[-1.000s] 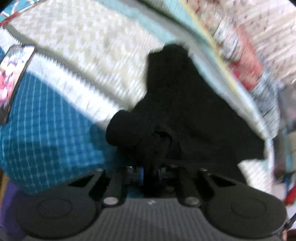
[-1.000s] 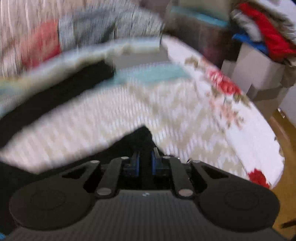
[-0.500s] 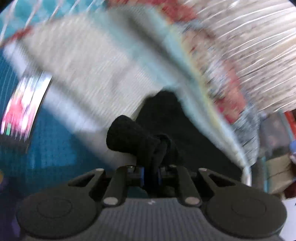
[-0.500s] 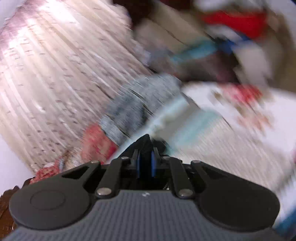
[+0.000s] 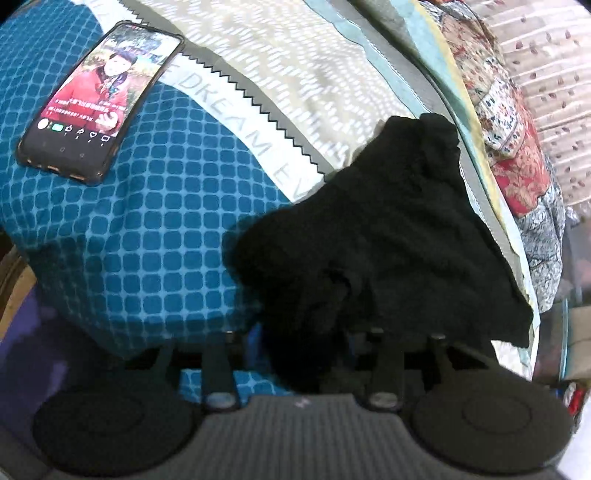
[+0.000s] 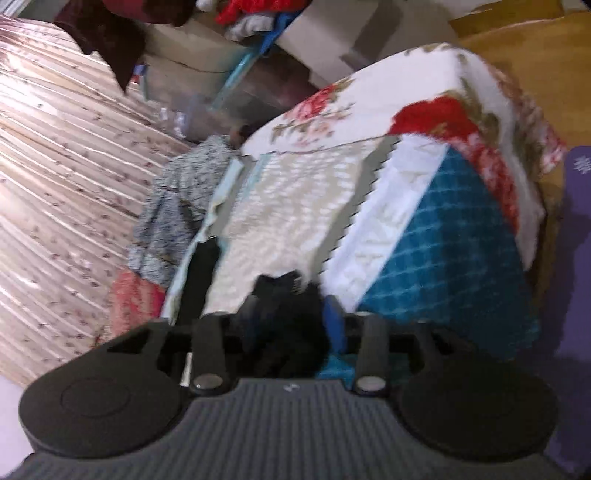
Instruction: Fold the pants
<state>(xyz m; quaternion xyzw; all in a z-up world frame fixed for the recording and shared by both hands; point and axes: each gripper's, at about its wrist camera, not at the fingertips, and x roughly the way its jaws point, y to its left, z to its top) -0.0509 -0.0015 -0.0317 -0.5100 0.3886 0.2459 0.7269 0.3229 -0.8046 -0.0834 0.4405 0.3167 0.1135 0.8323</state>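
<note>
Both grippers: I see jaws parted around black pants [image 5: 388, 229], left gripper [image 5: 303, 343], right gripper [image 6: 291, 321].
Landmark: pants right of phone [image 5: 99, 99].
Tip: I'd release flat, edges aligned.

We see bare blanket [image 5: 147, 221] w/ open room btwn the phone [image 5: 99, 99] near its left edge and the pants [image 5: 388, 236] heaped mid-bed. Far edge is blocked by bunched patterned cloth [image 5: 517, 155]; boxes [image 6: 332, 33] crowd beyond the foot corner.
</note>
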